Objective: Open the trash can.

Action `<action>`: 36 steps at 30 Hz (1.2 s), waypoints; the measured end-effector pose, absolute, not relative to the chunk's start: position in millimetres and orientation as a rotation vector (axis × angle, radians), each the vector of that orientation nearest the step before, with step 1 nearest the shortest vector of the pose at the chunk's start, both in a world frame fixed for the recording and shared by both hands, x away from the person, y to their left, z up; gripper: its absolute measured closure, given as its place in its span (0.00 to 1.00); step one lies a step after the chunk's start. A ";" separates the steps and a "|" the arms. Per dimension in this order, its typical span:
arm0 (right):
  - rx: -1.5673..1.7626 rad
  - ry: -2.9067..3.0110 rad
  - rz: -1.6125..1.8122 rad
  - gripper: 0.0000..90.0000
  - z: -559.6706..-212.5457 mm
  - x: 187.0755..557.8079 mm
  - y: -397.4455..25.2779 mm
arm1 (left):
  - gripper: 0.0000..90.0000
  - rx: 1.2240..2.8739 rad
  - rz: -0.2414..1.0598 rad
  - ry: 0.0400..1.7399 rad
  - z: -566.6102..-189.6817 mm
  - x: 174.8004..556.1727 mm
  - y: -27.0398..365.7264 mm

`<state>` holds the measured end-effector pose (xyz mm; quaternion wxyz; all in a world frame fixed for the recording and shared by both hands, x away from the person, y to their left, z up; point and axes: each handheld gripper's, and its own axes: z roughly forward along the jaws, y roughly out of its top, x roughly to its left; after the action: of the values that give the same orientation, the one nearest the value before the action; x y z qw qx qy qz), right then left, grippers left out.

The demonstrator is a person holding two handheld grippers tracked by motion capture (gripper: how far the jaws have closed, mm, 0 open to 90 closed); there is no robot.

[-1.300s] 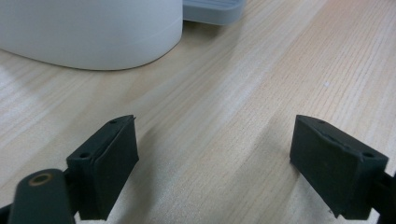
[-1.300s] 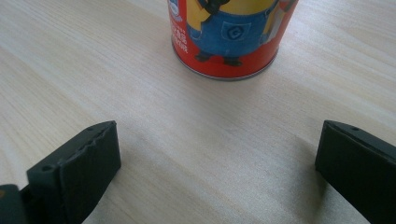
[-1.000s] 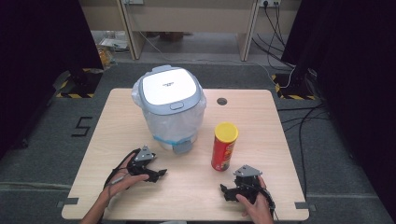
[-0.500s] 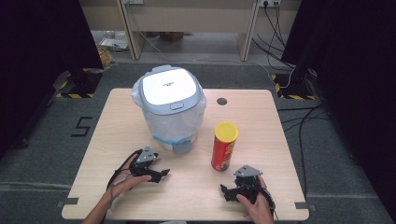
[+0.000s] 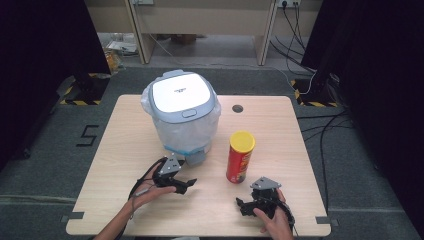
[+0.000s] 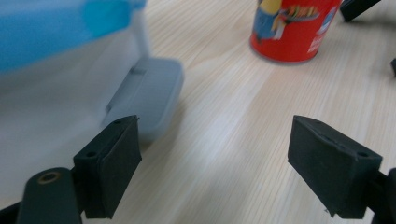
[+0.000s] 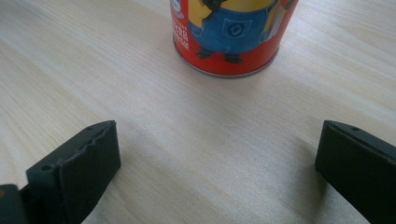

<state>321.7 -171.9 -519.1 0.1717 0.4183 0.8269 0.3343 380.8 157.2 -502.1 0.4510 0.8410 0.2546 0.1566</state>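
Note:
A lidded bin [image 5: 181,112] with a white and grey top and a clear liner stands on the wooden table [image 5: 125,145]; its grey pedal [image 5: 196,158] points toward me. A red snack can [image 5: 239,156] with a yellow lid stands upright to its right. My left gripper [image 5: 188,183] rests on the table just in front of the pedal, open and holding nothing. In the left gripper view its jaws [image 6: 215,158] stand wide, with the pedal [image 6: 144,98] beside the left one and the can [image 6: 292,28] farther off. My right gripper [image 5: 243,204] lies open in front of the can [image 7: 233,32].
A round cable hole [image 5: 237,108] sits in the table behind the can. Cables run over the floor at the right. Bare wood lies left of the bin and along the front edge between my hands.
My left gripper has slid a little to the right, closer to the bin's pedal. The right gripper, the can and the bin have stayed put.

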 end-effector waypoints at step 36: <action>1.187 2.349 0.948 0.01 -519.1 321.6 -171.9 | 0.21 2.204 0.520 0.516 -521.6 392.8 129.5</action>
<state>321.6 -171.9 -519.1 0.1714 0.4182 0.8272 0.3339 392.8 129.5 -521.6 0.3981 0.8706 0.2036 0.2053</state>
